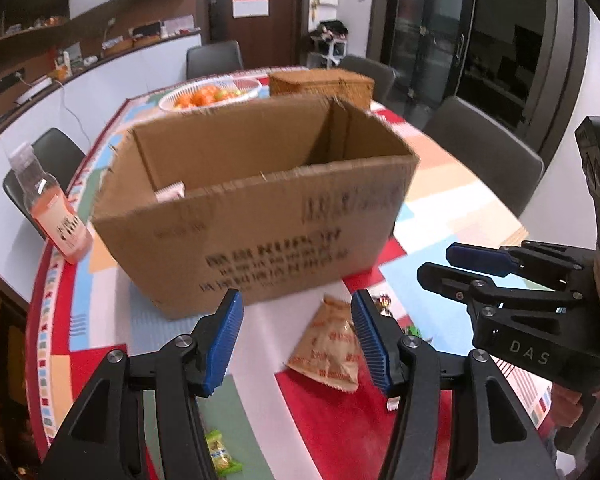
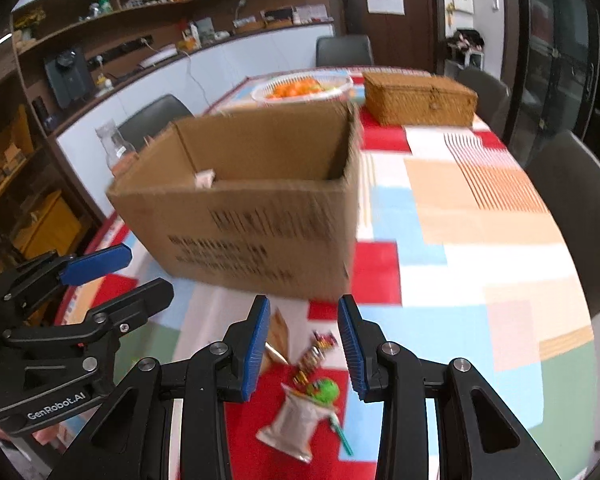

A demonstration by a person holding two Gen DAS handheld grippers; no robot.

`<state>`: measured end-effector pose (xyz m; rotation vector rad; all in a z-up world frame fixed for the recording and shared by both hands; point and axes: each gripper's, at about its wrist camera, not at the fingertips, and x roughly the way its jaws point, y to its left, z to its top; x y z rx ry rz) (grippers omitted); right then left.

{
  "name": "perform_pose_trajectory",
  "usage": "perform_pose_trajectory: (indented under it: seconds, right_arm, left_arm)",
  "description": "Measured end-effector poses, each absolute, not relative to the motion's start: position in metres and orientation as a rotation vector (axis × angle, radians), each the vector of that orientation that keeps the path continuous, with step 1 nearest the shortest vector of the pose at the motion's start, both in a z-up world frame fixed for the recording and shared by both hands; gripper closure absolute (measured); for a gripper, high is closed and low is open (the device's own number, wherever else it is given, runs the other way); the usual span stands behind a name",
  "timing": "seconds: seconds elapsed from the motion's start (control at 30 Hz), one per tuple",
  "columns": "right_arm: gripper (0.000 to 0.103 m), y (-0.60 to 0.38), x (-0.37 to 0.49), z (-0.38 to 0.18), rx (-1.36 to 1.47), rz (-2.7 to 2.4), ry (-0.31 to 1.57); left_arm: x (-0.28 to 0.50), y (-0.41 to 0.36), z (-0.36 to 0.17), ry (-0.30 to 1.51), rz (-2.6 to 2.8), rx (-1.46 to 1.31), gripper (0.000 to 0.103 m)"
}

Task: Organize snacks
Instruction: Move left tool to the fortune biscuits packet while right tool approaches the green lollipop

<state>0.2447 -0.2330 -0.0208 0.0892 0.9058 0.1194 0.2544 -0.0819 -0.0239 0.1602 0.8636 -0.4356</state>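
**On the patchwork tablecloth: snacks lying before the box**

You are holding the left gripper (image 1: 298, 338) and right gripper (image 2: 303, 346) both spread wide and empty. The orange snack packet (image 1: 329, 350) and silver snack packet (image 2: 296, 424) are lying near the open cardboard box (image 1: 256, 216).

Both wrist cams sit just behind their own tongs, looking fwd and slightly down over the bench (image 1: 440, 168), close in. Left cam is left of right cam. Shared: cardboard box (image 1: 260, 216) (image 2: 252, 216), fruit bowl (image 1: 212, 94), wicker basket (image 2: 420, 98), each other's tongs.
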Motion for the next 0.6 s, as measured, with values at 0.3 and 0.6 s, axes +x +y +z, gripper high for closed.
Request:
perform_pose_trajectory:
  seconds: [0.3,0.6]
  right_arm:
    - [0.067,-0.244,0.236,-0.055,0.090,0.099,1.007]
    - [0.067,-0.240,0.236,-0.076,0.097,0.118,1.074]
  left_arm:
    - [0.251,-0.092,-0.060,0.956,-0.457,0.199,0.047]
    - [0.256,-0.095,-0.080,1.004,-0.468,0.212,0.046]
